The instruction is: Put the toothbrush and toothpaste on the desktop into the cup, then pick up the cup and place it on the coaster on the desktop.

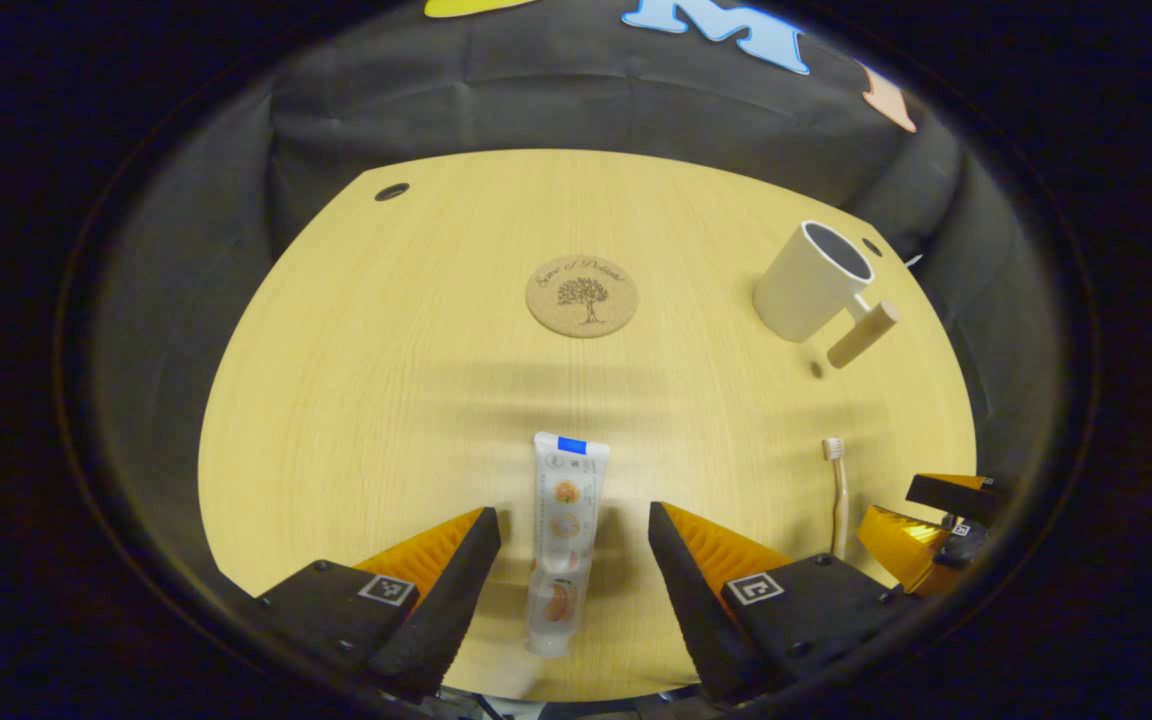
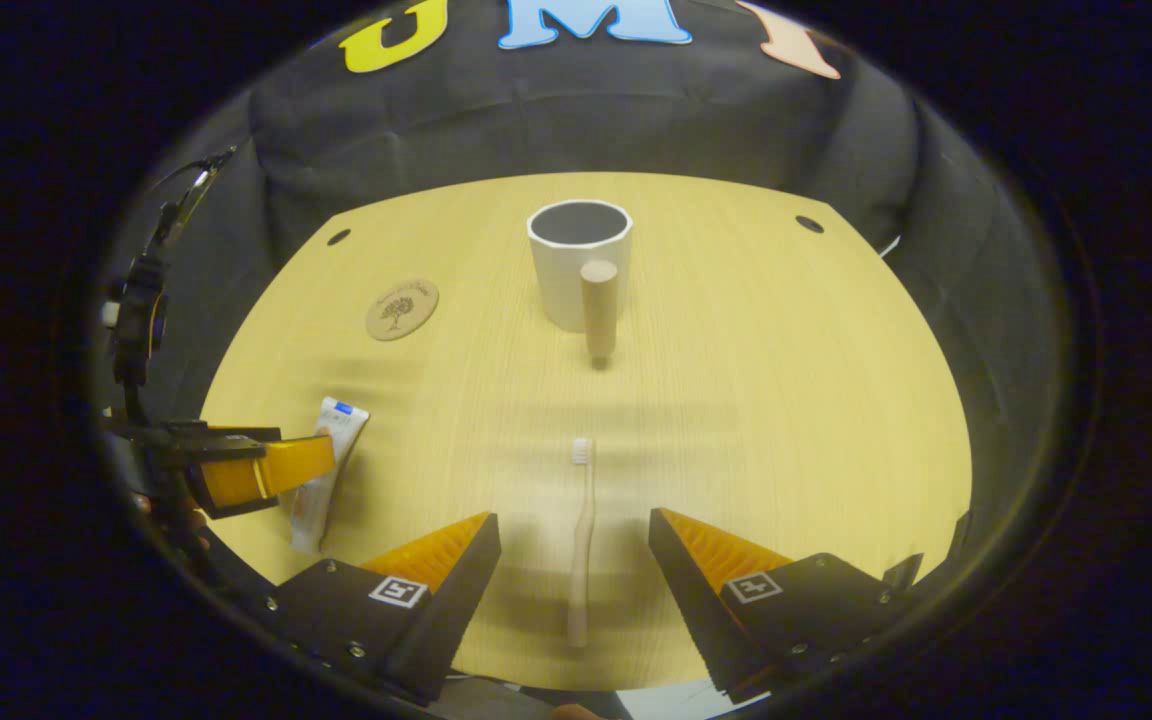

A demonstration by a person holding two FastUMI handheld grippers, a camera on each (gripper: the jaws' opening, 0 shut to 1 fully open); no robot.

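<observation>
Right now both grippers stand wide open, holding nothing: the left gripper straddles the toothpaste, the right gripper the toothbrush, near the worktop's front edge. Closing off-centre could skid either (both flat, slim). The cup and coaster wait toward the back.

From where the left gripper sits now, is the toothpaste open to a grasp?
Probably yes. The left gripper is open and the toothpaste lies flat on the desktop between its fingers, lengthwise along them, with nothing else beside it. The toothbrush lies well off to the side.
</observation>
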